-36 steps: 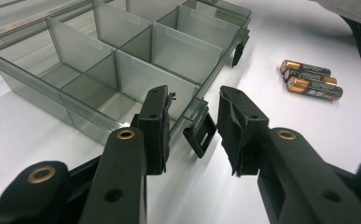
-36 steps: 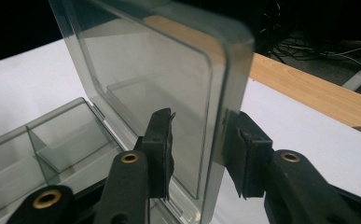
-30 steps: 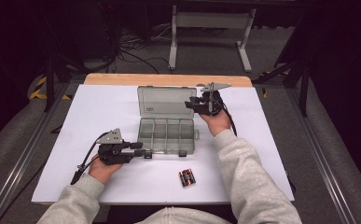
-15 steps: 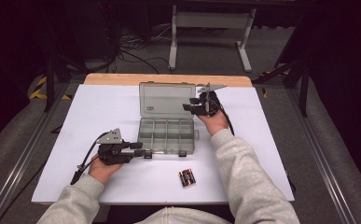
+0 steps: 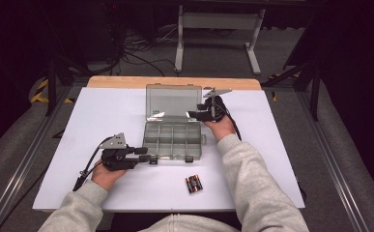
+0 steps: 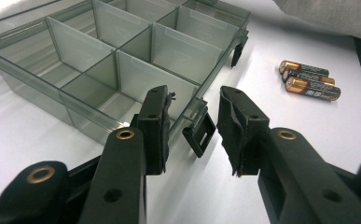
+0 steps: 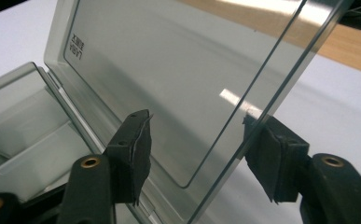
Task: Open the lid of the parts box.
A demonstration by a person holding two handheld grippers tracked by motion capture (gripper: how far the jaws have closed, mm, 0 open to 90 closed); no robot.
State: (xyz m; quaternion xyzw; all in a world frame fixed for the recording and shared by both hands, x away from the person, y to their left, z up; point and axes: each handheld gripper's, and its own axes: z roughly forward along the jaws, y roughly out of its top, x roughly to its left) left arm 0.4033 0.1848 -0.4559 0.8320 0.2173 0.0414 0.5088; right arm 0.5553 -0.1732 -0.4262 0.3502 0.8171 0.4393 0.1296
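A clear grey compartment box [image 5: 172,140] lies open mid-table, its lid [image 5: 172,100] raised at the back. My right gripper [image 5: 194,115] is at the lid's right edge. In the right gripper view the lid [image 7: 169,79] passes between the jaws of the right gripper [image 7: 199,140], which have just been opening; the pads [image 7: 138,140] stand off it. My left gripper [image 5: 148,157] is at the box's front left corner. In its own view the left gripper [image 6: 194,126] straddles the black latch [image 6: 199,135] with a gap on the right side. The box's compartments [image 6: 99,70] are bare.
Three AA batteries [image 5: 193,183] lie near the front edge, also seen as batteries [image 6: 308,81] beyond the left gripper's jaws. The white tabletop [image 5: 102,111] ends in a wooden strip [image 5: 126,81] at the back. A metal stand [image 5: 218,29] and cables lie on the floor beyond.
The right hand has sunk a little at the lid's right edge, and the lid's top edge sits slightly higher in the picture. The left hand and the batteries have not moved.
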